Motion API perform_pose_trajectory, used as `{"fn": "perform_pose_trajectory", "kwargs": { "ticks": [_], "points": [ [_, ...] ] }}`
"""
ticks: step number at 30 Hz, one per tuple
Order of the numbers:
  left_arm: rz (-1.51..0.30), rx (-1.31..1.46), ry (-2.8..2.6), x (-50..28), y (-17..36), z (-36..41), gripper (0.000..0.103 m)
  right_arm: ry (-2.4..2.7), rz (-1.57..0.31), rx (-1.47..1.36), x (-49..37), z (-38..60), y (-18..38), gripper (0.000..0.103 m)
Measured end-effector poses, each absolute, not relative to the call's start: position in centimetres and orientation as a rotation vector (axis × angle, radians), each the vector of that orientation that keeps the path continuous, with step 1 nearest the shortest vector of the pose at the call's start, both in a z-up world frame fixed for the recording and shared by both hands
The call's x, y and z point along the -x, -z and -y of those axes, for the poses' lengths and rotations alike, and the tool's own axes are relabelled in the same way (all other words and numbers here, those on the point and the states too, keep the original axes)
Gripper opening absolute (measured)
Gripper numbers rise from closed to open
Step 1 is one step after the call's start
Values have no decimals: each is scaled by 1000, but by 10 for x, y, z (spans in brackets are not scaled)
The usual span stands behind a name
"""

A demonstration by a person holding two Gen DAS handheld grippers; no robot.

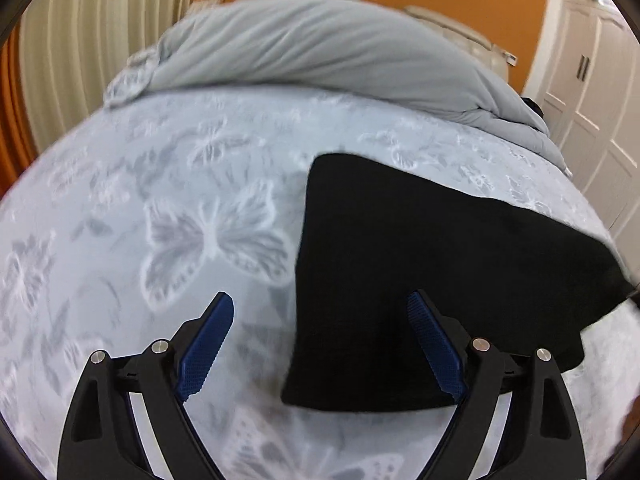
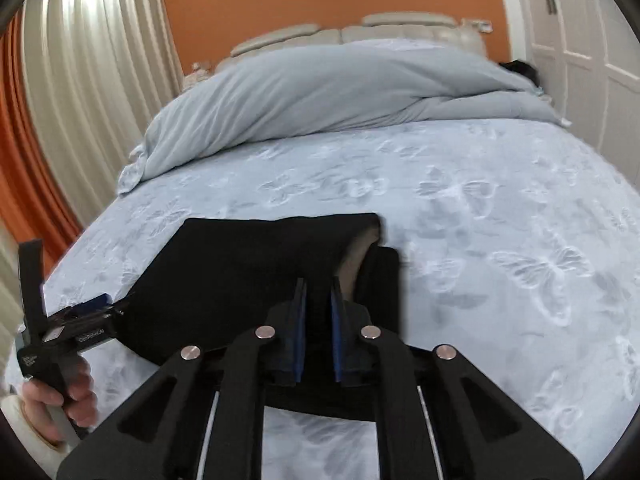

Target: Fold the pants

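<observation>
Gripping the folded black pants [image 2: 256, 272] at their near edge with our right gripper [image 2: 318, 300], left gripper [image 1: 320, 320] spread empty; next, release and square up.

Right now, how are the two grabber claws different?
The left gripper is wide open with nothing between its fingers; the right gripper is nearly closed, pinching the black pants. The left hovers over the pants' edge; the right sits on the pants. Both have blue pads.
</observation>
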State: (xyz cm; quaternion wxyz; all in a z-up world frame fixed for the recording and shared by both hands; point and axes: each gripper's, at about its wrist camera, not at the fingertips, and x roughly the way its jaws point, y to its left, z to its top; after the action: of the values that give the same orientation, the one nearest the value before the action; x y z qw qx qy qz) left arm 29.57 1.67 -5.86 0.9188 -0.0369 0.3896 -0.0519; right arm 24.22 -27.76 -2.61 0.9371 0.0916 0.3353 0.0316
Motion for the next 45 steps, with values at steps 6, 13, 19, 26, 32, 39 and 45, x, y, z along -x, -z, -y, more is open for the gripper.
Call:
{"fn": "perform_pose_trajectory", "kwargs": {
  "ticks": [6, 13, 19, 26, 32, 39, 45],
  "points": [
    [-840, 41, 82, -297, 82, -13, 89, 28, -777, -354, -233, 310, 71, 39],
    [-723, -44, 88, -219, 20, -7, 87, 90, -719, -236, -152, 278, -5, 51],
    [-665, -76, 109, -123, -15, -9, 87, 101, -672, -230, -69, 251, -18, 72],
    [-676, -6, 93, -70, -4, -23, 91, 114, -657, -213, -9, 235, -1, 73],
    [-596, -66, 86, -47, -5, -17, 91, 126, -645, -114, -1, 222, 3, 73],
    [-631, -71, 86, -46, 4, -13, 91, 129, -675, -114, -1, 222, 13, 73],
    [-643, -63, 58, -48, 6, -11, 91, 112, -690, -90, 1, 212, 17, 73]
  ]
}}
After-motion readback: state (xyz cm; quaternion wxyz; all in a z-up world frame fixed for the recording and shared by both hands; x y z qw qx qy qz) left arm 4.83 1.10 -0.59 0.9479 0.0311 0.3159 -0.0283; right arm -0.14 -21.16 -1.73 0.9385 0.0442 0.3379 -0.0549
